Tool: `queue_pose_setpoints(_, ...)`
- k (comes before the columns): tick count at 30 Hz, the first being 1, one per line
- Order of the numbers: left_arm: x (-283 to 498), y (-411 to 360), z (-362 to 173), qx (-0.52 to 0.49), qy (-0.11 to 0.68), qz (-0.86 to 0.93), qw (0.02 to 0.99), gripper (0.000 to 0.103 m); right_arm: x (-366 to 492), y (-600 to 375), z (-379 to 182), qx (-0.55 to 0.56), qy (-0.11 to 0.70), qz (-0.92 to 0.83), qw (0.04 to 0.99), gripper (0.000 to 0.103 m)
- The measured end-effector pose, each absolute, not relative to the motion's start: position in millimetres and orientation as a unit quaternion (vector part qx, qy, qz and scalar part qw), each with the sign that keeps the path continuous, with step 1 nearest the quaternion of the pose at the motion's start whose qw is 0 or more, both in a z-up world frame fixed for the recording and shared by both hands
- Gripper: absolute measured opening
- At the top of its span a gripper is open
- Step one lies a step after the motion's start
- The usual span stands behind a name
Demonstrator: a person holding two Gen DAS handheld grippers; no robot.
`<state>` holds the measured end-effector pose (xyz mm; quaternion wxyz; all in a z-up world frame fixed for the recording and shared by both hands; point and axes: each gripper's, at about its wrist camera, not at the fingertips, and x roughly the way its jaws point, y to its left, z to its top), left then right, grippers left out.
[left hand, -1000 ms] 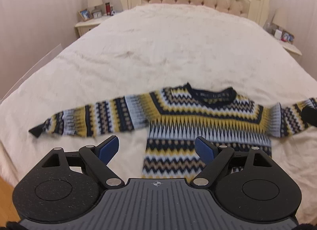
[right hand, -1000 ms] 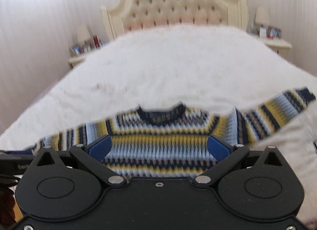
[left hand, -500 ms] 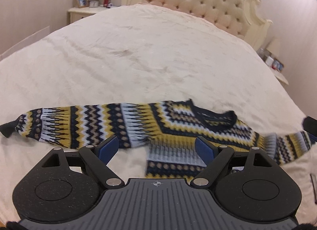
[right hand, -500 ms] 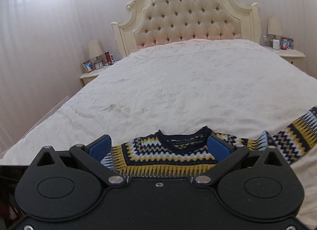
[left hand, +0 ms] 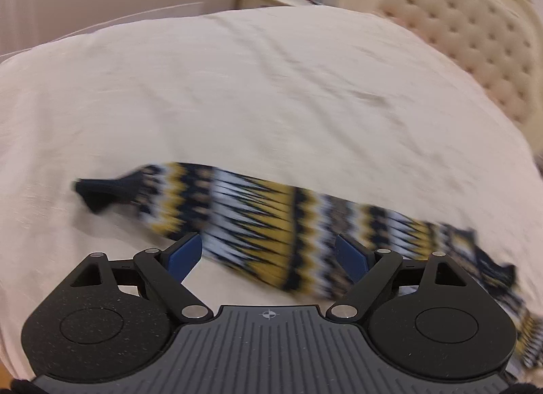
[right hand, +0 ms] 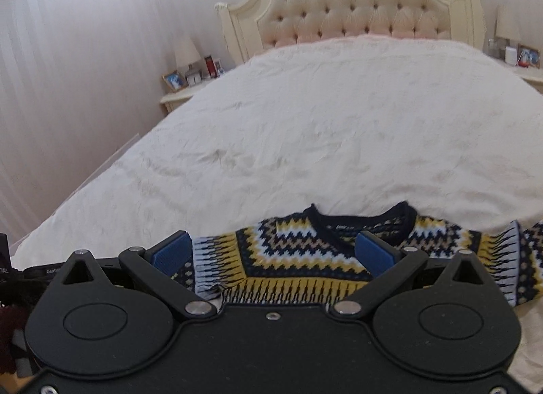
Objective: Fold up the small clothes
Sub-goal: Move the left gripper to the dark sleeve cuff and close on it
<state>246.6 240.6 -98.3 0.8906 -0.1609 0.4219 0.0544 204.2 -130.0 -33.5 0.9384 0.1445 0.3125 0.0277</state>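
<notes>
A small knitted sweater (right hand: 305, 258) with navy, yellow, white and tan zigzag bands lies flat on the white bed (right hand: 339, 143), near its foot. Its navy collar (right hand: 366, 221) faces the headboard. In the left wrist view, blurred, its left sleeve (left hand: 264, 221) stretches out with a navy cuff (left hand: 98, 193) at the far left. My left gripper (left hand: 268, 253) is open and empty just above the sleeve. My right gripper (right hand: 273, 253) is open and empty above the sweater's chest and left shoulder.
A tufted cream headboard (right hand: 356, 3) stands at the far end. A nightstand (right hand: 180, 95) with a lamp, frames and small items is at the left, another nightstand (right hand: 522, 71) at the right. The bed's left edge (right hand: 85, 190) drops to the floor.
My left gripper has swung left along the sweater, from over its body to over the left sleeve. My right gripper has drifted slightly left and nearer the chest. Both stay open.
</notes>
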Motion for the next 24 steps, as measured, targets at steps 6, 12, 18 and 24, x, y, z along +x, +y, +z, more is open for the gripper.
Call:
queue_pose_setpoints(6, 262.9, 281.7, -114.0, -0.155, 0.426, 0.086, 0.887, 0.085, 226.4, -120.5, -45.2, 0.149, 0.348, 0.031, 0.925, 0.103)
queue_pose_setpoints(12, 274.0, 314.6, -130.4, -0.179, 0.423, 0.104, 0.882, 0.085, 245.2, -110.6, -54.1, 0.154, 0.375, 0.028, 0.914, 0.103)
queue_pose_setpoints(18, 279.0, 333.7, -152.4, -0.249, 0.436, 0.098, 0.859, 0.084, 254.7, -96.5, -56.8, 0.138, 0.386, 0.038, 0.911, 0.103)
queue_pose_setpoints(24, 281.7, 352.0, -161.4, -0.297, 0.436, 0.121, 0.84, 0.046, 249.8, -89.1, -57.7, 0.129, 0.395, 0.049, 0.908, 0.103)
